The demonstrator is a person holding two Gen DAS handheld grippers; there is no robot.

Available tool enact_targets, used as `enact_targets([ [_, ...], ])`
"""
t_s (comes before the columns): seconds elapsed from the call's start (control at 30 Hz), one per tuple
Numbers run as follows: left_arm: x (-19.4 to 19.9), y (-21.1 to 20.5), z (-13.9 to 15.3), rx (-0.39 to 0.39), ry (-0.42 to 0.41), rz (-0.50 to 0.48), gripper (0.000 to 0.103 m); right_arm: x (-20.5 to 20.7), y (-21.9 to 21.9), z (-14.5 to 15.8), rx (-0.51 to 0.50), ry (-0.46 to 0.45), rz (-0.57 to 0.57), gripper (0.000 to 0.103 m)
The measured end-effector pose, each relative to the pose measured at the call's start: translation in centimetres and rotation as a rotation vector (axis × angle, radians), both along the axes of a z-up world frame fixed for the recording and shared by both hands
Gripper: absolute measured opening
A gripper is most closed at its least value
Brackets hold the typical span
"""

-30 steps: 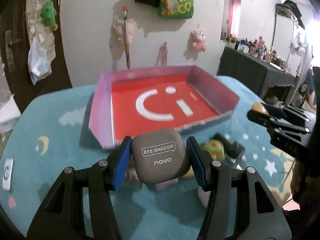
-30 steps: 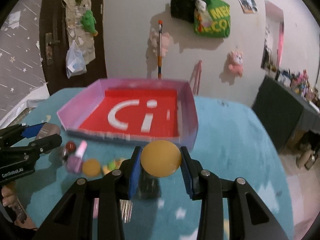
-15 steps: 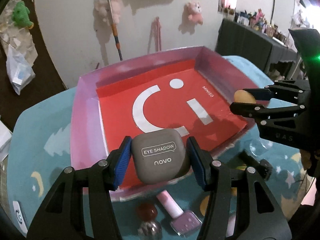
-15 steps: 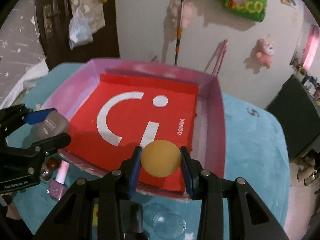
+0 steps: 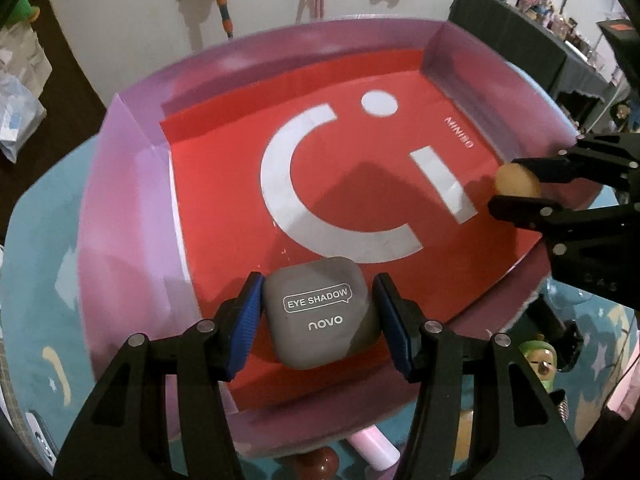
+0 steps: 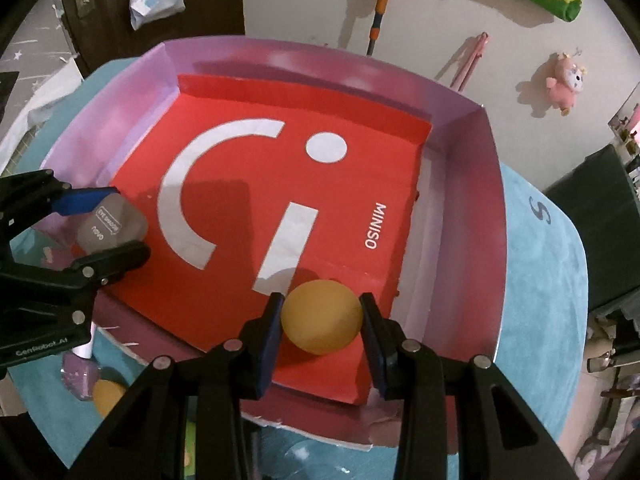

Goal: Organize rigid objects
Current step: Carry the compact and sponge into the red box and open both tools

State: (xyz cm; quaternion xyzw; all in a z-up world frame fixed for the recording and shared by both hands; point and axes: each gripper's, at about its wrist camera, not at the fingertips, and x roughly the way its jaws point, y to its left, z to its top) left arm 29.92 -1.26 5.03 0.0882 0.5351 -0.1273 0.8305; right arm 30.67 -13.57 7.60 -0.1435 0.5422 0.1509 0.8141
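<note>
A grey eye shadow case (image 5: 319,312) sits clamped between the blue pads of my left gripper (image 5: 319,316), over the near left part of the tray (image 5: 132,184). The tray has lilac walls and a red floor with a white logo. My right gripper (image 6: 322,322) is shut on an orange ball (image 6: 322,322) above the tray's near right corner. In the left wrist view the right gripper (image 5: 516,192) and the ball (image 5: 517,181) show at the right. In the right wrist view the left gripper (image 6: 102,222) and the case (image 6: 110,226) show at the left.
The tray (image 6: 472,208) rests on a teal cloth with stars. Outside its near wall lie a pink-capped nail polish bottle (image 5: 374,446), a dark red ball (image 5: 324,462), a green figurine (image 5: 540,360) and a second orange ball (image 6: 107,397). A dark shelf stands at the right.
Both grippers have moved forward and tipped downward, from the cloth in front of the tray to over its red floor. Each keeps its hold on its object.
</note>
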Motion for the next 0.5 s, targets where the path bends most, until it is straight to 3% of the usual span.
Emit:
enact_targets([
  [0.5,0.26,0.36,-0.45,-0.006,0.004,0.016,0.055,0.19,0.18,-1.13,-0.041,0.018,0.009,0.039],
])
